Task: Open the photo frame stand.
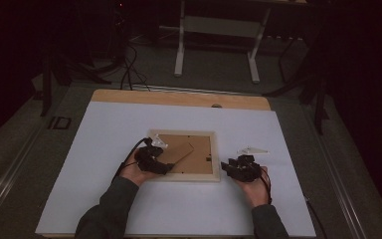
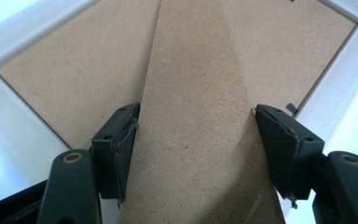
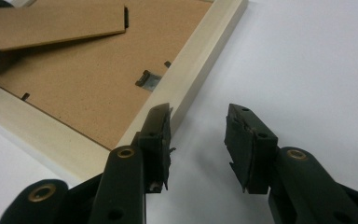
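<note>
A pale wooden picture frame (image 1: 215,173) lies face down on the white sheet, its brown backing board (image 1: 179,143) facing up. The hinged cardboard stand (image 1: 181,155) slants across the backing, raised a little off it. My left gripper (image 1: 165,166) reaches in from the frame's near left corner. In the left gripper view (image 2: 196,116) its pads touch both edges of the stand (image 2: 191,70). My right gripper (image 1: 231,165) rests beside the frame's right rail (image 3: 200,51), open (image 3: 198,114), with bare white sheet between its jaws. Its left jaw almost touches the rail.
A small metal clip (image 3: 149,79) sits on the backing near the right rail. White sheet (image 1: 129,209) surrounds the frame on every side. The table's wooden back edge (image 1: 179,98) lies beyond, then floor cables (image 1: 129,69) and a white desk base (image 1: 216,30).
</note>
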`<action>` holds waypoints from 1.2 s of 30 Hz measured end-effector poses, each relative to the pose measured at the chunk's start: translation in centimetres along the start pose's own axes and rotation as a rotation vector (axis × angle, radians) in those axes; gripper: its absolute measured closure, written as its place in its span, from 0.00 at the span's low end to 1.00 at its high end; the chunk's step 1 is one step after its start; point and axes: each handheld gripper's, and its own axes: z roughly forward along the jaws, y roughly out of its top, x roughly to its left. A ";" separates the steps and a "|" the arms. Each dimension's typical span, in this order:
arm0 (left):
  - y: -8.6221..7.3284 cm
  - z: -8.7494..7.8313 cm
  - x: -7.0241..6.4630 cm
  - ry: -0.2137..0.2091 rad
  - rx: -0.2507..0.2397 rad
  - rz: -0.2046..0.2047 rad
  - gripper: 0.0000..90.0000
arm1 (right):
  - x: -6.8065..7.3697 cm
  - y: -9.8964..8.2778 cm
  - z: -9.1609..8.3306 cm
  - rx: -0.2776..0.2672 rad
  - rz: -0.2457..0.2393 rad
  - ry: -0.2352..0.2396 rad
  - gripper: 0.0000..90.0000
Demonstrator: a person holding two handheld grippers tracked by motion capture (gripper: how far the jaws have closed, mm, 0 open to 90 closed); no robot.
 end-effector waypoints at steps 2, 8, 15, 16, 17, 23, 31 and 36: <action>0.1 -0.2 -0.2 0.012 -0.006 0.019 0.39 | 0.1 0.1 0.1 0.004 -0.006 0.001 0.66; 0.3 -0.4 -0.6 0.046 -0.011 0.060 0.39 | 0.4 0.7 0.8 0.019 -0.021 0.005 0.66; 0.3 -0.3 -0.6 0.039 -0.010 0.054 0.39 | 0.2 1.6 2.0 0.042 -0.013 0.024 0.66; 0.2 -0.3 -0.4 0.030 -0.006 0.049 0.39 | 0.2 1.7 2.1 0.043 -0.009 0.025 0.66; 0.2 -0.3 -0.3 0.021 -0.009 0.041 0.39 | 0.2 1.7 2.2 0.045 -0.006 0.027 0.66; 0.1 -0.1 0.2 -0.012 -0.001 0.009 0.38 | 0.3 1.9 2.6 0.051 -0.006 0.033 0.65; 0.0 0.5 1.0 -0.076 0.029 -0.061 0.30 | 0.3 2.0 2.8 0.055 -0.004 0.040 0.65; 0.2 0.7 1.5 -0.121 0.033 -0.102 0.31 | 0.3 2.2 3.0 0.057 -0.006 0.041 0.64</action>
